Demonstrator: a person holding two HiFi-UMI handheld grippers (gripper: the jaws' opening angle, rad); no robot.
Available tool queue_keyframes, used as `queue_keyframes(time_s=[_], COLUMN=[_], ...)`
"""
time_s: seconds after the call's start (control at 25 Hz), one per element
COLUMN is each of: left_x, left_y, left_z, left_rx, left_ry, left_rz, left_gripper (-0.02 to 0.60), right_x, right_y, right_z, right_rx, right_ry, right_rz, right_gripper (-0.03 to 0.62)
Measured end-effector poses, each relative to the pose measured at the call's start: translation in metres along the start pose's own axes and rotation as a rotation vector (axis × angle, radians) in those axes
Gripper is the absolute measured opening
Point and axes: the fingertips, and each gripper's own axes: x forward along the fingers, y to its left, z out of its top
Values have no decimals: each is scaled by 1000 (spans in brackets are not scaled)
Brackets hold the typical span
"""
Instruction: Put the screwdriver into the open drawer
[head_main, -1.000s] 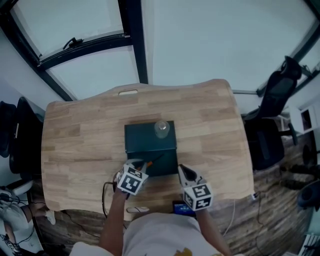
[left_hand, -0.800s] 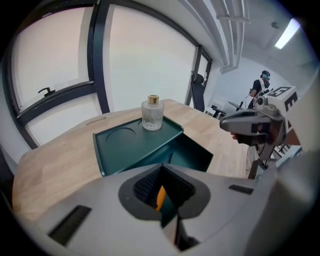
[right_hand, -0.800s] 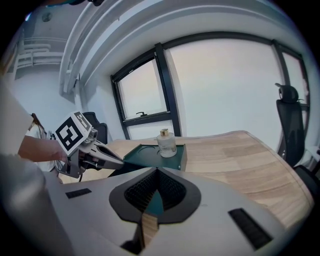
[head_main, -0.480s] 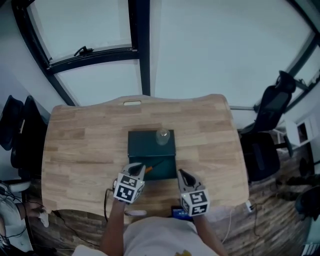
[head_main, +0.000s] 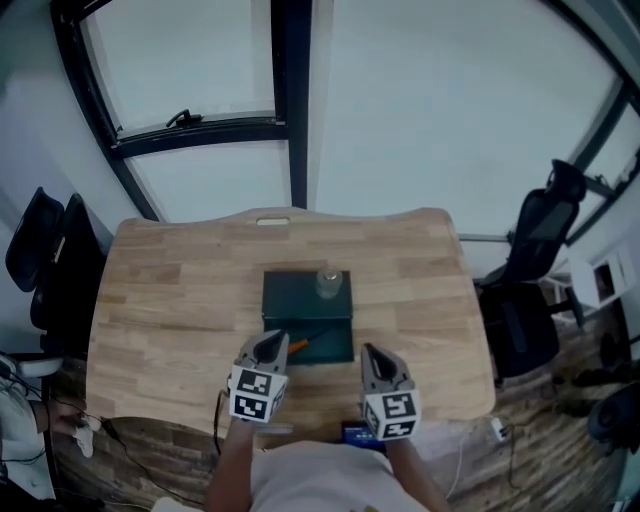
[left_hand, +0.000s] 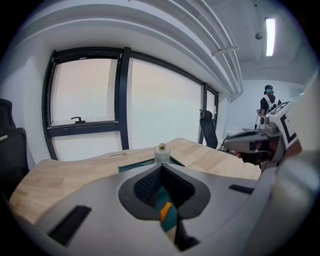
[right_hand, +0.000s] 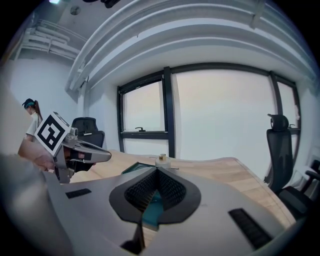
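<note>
You'll find no words, numbers or brand names to read here. The only signs are the black-and-white square markers (head_main: 254, 393) on the cubes of your left gripper (head_main: 274, 343) and right gripper (head_main: 371, 352): patterns, not letters.

The left gripper (head_main: 272, 345) and right gripper (head_main: 372, 352) are twins: pale grey shells tapering to a point, black ribbed pads (left_hand: 146, 186) inside, and a white cube (head_main: 254, 394) with black square markers at the near end. The person's top (head_main: 320, 480) looks white-ish, though it's hard to say in this light.
</note>
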Motion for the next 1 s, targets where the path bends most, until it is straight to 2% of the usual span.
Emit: queue_keyframes(time_s=[0.16, 0.36, 0.56, 1.0], left_x=[-12, -17, -18, -18], left_y=[2, -7, -9, -11], left_z=[11, 12, 15, 12], left_rx=[0, -55, -17, -17], left_ry=[-50, -54, -69, -69], left_rz=[18, -41, -33, -31], left_gripper=[1, 0, 0, 0], right_x=[-4, -8, -11, -15], right_y=[-5, -6, -8, -10], right_z=[2, -1, 7, 8], right_rx=[-5, 3, -2, 1], right_ry=[-38, -46, -50, -61], right_rz=[-17, -30, -39, -42], right_gripper=[-3, -3, -3, -3])
